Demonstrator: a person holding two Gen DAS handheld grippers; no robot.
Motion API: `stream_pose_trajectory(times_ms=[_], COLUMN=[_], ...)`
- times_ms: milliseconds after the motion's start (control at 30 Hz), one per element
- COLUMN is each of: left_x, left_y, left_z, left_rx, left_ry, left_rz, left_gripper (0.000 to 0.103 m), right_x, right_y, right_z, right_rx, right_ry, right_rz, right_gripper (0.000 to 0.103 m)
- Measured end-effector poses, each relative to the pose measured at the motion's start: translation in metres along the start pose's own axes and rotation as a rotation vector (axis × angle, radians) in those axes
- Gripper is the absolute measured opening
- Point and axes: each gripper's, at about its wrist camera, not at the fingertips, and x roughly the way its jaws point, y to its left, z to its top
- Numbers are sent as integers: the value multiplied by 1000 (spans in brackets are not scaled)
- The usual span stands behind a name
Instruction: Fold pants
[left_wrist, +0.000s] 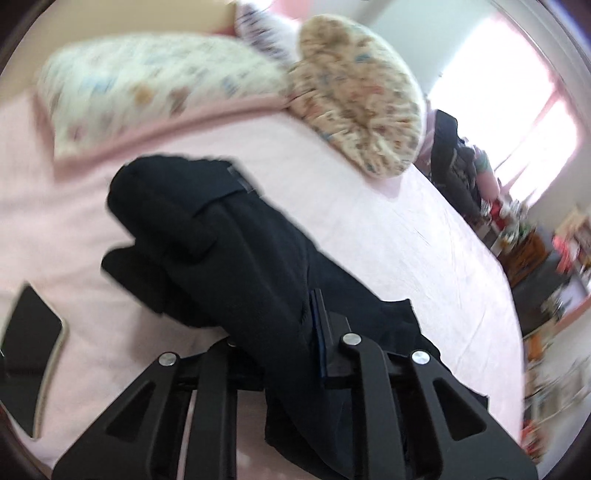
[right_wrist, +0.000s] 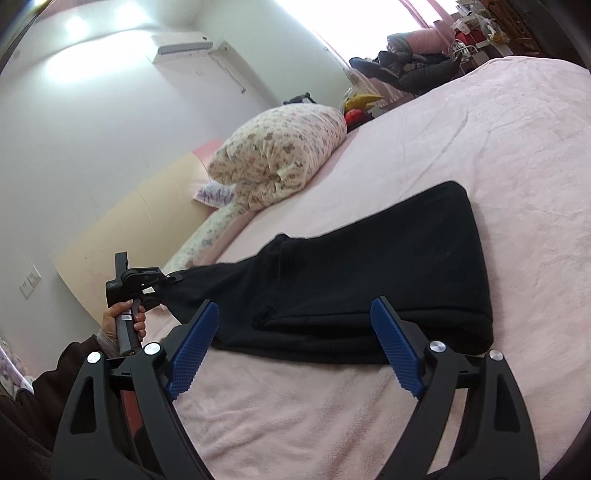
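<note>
Already partly folded: black pants (right_wrist: 369, 273) laid on pink bed (right_wrist: 480, 140), one end doubled over. Other end pinched and lifted by left gripper (right_wrist: 168, 277). Right gripper (right_wrist: 295, 347) spread wide, empty, just beside pants. Final fold-over left.

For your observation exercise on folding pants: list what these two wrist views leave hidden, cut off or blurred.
- Left wrist view: the left gripper has one finger buried under the black pants it pinches.
- Left wrist view: the pillows are smeared by motion blur.
- Left wrist view: the phone is cut by the frame edge.
- Right wrist view: the open right gripper hides the pants' near edge.
</note>
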Motion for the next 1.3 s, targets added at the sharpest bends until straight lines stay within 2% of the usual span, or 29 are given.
stream_pose_trajectory(times_ms=[233,433,567,633,733,900,1000,1033,1067,1167,1300], left_x=[-24,-45,-50,-48,-33,11,24,25,24,23,6], left_y=[-82,-171,-236,-272,-305,-326,-329,-329,-328,-326,-326], left_z=[-11,-47,-97,-136,-190,-272,-304,-310,-310,-291,-279], left_rx=[191,403,583,688,777,903,991,1003,987,907,878], left_ry=[-67,-113,-123,-117,-71,52,56,34,20,50,3], left_rz=[48,42,27,15,-13,-11,14,31,27,-17,-40], left_gripper=[16,16,16,16,16,16,16,16,16,16,16], right_x=[-26,-67,-87,-94,-101,-114,-116,-115,-113,-110,-109], right_y=[-6,-20,-39,-47,-48,-63,-71,-72,-72,-71,-69], right_z=[13,31,38,40,42,45,47,48,49,49,49], right_rx=[60,136,231,270,277,326,357,360,364,361,348], right_ry=[-92,-232,-304,-330,-361,-398,-400,-396,-390,-375,-372], right_rz=[35,58,67,78,65,28,14,13,14,16,3], right_gripper=[87,87,87,87,87,87,87,87,87,87,87])
